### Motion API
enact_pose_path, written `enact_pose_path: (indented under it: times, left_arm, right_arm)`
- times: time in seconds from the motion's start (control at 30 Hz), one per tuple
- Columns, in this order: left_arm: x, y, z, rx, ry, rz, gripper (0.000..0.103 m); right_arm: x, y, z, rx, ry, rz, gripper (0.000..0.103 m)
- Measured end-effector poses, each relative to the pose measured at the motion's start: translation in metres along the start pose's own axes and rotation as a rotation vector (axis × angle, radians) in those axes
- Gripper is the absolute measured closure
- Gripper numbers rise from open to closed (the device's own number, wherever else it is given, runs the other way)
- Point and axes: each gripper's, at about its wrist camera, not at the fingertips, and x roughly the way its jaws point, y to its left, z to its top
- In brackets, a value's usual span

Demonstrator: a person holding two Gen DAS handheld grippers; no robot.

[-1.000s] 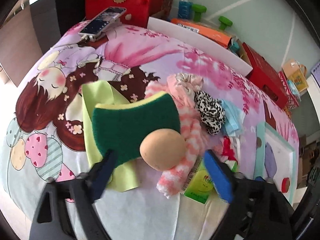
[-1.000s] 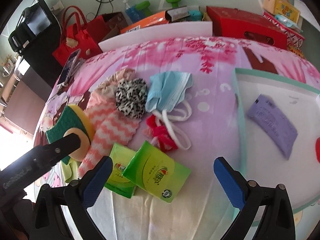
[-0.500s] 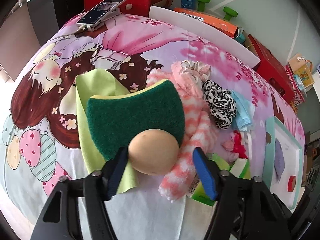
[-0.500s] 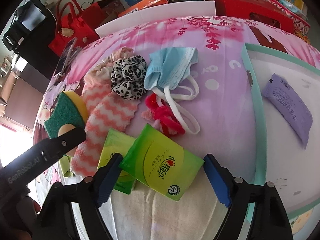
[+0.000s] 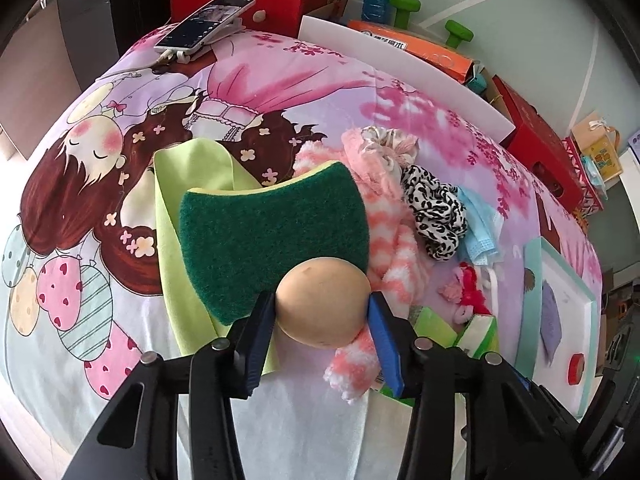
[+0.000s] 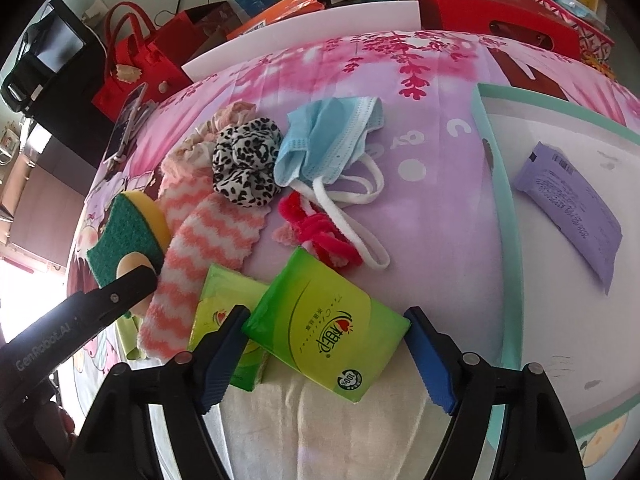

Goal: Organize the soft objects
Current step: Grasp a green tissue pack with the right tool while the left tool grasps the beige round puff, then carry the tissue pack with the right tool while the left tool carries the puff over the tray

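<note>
In my left view the ball [image 5: 323, 304] hides the near edge of the sponge [image 5: 272, 236]. The sponge covers most of the yellow cloth [image 5: 188, 184]. The striped sock [image 5: 394, 256] runs behind the right pad, so I cannot see its middle. The two green packs [image 5: 434, 322] are mostly hidden behind that finger. In my right view the left gripper arm [image 6: 80, 312] blocks most of the ball [image 6: 134, 262], and the top pack [image 6: 326, 326] covers part of the other pack [image 6: 222, 308].

On the left the surface [image 5: 80, 240] has open cloth with nothing lying on it, and it drops away at the near left edge. A phone [image 5: 206, 22] sits at the far edge. The soft things are bunched close in the middle: the sock touches the spotted scrunchie [image 6: 246, 160], which touches the blue mask [image 6: 324, 140], and the red tie [image 6: 320, 232] lies just beside the mask loops. On the right is a tray [image 6: 496, 184] with a purple pack [image 6: 568, 208] in it and lots of bare room. The tray is cut off at the edge of the picture.

My left gripper [image 5: 323, 322] is pinching the ball, with a blue pad pressed on each side. The ball sits on the sponge's near end. My right gripper [image 6: 328, 356] is spread wide around the top pack. The left pad [image 6: 222, 356] touches the pack's corner. The right pad [image 6: 430, 360] is right at the other corner, and I cannot tell if it presses yet.
</note>
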Motion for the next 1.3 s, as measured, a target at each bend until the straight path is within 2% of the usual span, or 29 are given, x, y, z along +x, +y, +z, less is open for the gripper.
enact_pose_path:
  times: [0.2,0.33,0.6,0.8,1.07,1.3]
  left_arm:
    - [-0.007,-0.002,0.001,0.005,-0.016,-0.016,0.055]
    - [-0.014,-0.003,0.004,0.005,-0.037,-0.026,0.055]
    - [-0.046,-0.01,0.007,0.022,-0.142,-0.034,0.055]
    - [-0.061,-0.025,0.006,0.053,-0.192,-0.062,0.055]
    - [-0.058,-0.066,-0.006,0.139,-0.169,-0.121,0.055]
    - [-0.042,-0.108,-0.021,0.228,-0.12,-0.157,0.055]
  right_arm:
    - [-0.006,-0.002,0.001,0.004,-0.016,0.0,0.023]
    - [-0.023,-0.003,0.005,0.006,-0.073,-0.008,0.023]
    - [-0.049,-0.003,0.01,-0.001,-0.159,-0.041,0.023]
    - [-0.064,-0.01,0.012,0.005,-0.207,-0.071,0.023]
    - [-0.082,-0.033,0.016,0.031,-0.265,-0.18,0.023]
    - [-0.097,-0.084,0.017,0.141,-0.286,-0.318,0.023]
